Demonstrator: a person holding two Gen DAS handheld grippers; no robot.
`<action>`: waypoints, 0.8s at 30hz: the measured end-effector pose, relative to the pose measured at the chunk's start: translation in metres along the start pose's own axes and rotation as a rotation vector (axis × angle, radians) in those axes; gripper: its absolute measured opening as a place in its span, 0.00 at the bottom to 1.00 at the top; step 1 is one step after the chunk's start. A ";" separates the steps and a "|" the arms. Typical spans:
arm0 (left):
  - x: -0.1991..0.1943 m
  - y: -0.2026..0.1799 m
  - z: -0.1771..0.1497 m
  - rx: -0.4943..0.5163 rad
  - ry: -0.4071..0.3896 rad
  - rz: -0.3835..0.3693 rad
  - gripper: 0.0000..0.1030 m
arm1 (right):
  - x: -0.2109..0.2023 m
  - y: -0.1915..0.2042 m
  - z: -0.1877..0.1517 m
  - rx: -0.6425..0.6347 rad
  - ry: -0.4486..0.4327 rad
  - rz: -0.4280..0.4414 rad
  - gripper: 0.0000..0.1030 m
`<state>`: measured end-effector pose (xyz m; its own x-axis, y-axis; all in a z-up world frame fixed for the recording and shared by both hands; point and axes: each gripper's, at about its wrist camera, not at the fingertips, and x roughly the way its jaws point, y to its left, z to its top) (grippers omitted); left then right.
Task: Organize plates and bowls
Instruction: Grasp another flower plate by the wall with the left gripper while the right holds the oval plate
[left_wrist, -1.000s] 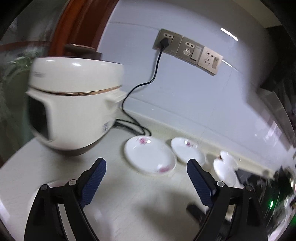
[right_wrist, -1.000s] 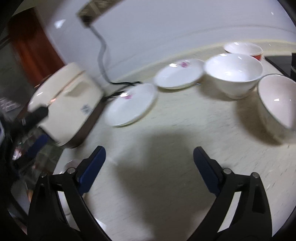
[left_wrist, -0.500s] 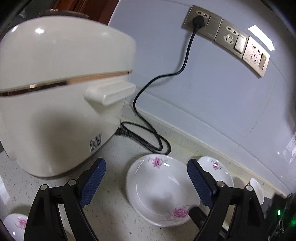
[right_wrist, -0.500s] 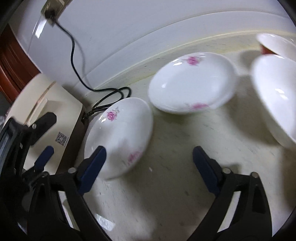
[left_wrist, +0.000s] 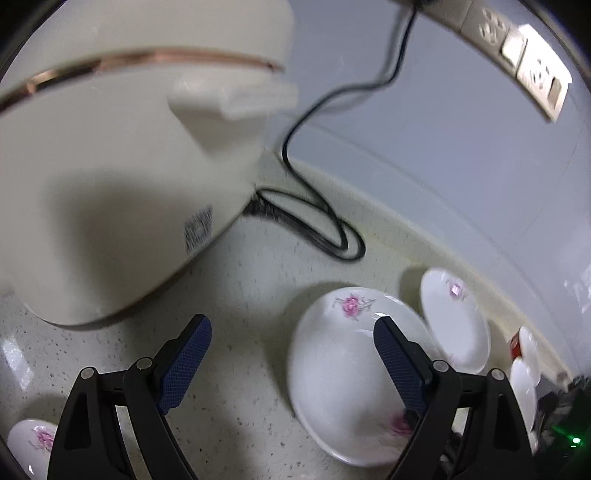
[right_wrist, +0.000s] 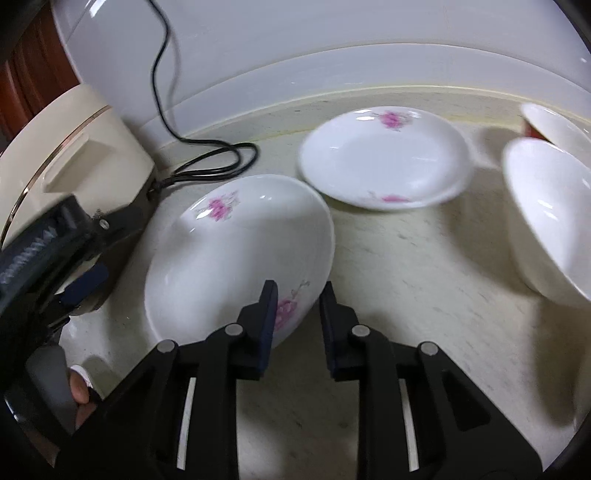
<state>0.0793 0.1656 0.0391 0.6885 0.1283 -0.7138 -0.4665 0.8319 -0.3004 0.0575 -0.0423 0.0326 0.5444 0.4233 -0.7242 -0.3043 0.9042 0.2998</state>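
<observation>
Blue-padded fingers of the right gripper (right_wrist: 295, 314) straddle the near rim of a flowered plate (right_wrist: 236, 254), jaws narrowed around it, contact unclear. Beyond it lies a second flowered plate (right_wrist: 384, 158), with a white bowl (right_wrist: 546, 221) to the right. The left gripper (left_wrist: 291, 358) is spread wide over the countertop (left_wrist: 258, 288), a rice cooker (left_wrist: 129, 166) ahead-left.

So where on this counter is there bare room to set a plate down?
Bare counter lies between the near plate and the bowl. More sits before the rice cooker. It is crowded around the far plate and the cord.
</observation>
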 end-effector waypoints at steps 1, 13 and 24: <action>0.006 -0.004 -0.004 0.027 0.032 0.011 0.88 | -0.006 -0.006 -0.004 0.015 -0.007 -0.017 0.24; 0.031 -0.039 -0.038 0.212 0.121 0.028 0.80 | -0.041 -0.035 -0.029 0.131 -0.048 0.021 0.65; 0.018 -0.041 -0.040 0.212 0.055 -0.015 0.21 | -0.033 -0.028 -0.028 0.084 -0.032 0.058 0.26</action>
<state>0.0881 0.1123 0.0133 0.6603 0.0905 -0.7455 -0.3251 0.9293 -0.1751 0.0261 -0.0830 0.0306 0.5530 0.4759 -0.6839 -0.2707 0.8789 0.3928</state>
